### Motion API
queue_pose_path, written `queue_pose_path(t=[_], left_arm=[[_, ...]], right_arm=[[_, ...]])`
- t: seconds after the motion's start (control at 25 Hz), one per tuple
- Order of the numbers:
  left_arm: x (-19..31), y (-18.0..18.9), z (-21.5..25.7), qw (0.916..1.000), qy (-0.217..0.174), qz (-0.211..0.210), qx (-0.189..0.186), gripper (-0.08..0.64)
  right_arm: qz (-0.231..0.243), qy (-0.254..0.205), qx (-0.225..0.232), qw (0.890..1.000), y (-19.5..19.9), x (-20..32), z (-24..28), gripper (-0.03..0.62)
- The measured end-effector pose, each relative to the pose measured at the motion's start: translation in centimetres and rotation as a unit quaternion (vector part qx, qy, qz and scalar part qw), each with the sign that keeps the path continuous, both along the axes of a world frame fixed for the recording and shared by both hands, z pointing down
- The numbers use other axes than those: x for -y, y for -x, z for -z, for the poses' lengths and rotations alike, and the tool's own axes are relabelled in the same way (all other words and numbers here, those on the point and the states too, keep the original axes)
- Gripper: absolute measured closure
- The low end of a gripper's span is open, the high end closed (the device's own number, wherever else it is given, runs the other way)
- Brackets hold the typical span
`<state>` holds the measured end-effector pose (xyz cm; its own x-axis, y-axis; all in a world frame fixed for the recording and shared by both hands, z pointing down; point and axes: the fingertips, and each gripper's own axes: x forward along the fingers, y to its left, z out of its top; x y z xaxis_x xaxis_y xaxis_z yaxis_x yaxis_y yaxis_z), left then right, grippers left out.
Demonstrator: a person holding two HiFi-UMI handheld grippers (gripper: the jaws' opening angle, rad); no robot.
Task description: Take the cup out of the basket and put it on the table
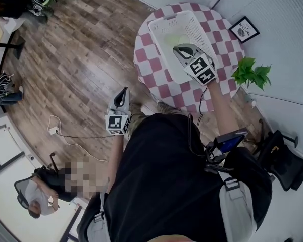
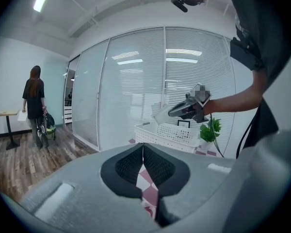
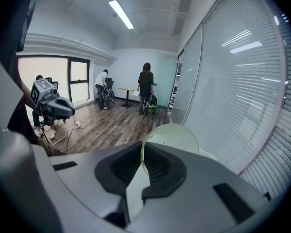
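- Cup, a pale green translucent plastic one, is clamped by its thin wall in the right gripper. The dark ribbed pads are closed on that edge, and the round body juts out just past the tips.
- It hangs in the air above the white perforated plastic basket, clear of the rim rather than resting inside.
- Its long axis looks to run roughly forward along the jaws and tilted, not upright, so it would probably need turning upright before it is set down.
- The coming move turns on where the bare desk lies. The round top in a pink-and-white checked cloth shows free squares to the left of the basket and on the person's side of it, near the cup.
- Left gripper is clenched on nothing, its pads meeting in its own view. It is held well apart from the desk, over the wooden floor, so the right hand is the nearer one by far.
- Only the left gripper view shows the cup from the side, lifted above the basket.
- Only the head view shows the layout of the free cloth.
- Only the right gripper view shows the pinch on the wall.
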<state>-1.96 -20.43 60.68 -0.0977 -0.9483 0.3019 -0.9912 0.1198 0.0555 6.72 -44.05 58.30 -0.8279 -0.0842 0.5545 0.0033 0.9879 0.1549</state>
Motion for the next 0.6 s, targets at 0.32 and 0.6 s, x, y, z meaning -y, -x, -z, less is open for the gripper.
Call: queue_pose_path(t=[0.32,0.6], left_arm=[[2.2,-1.2,0.8,0.9994,-0.009,-0.033,0.011,0.554],[3.4,-1.5,2.0,0.9983,-0.024,-0.048,0.021,0.554]], right_arm=[[-0.01,0.001,0.072,0.997,-0.3,-1.9,4.7,0.569],[-0.015,-0.003,0.124,0.992,-0.5,-3.3,7.9,0.569]])
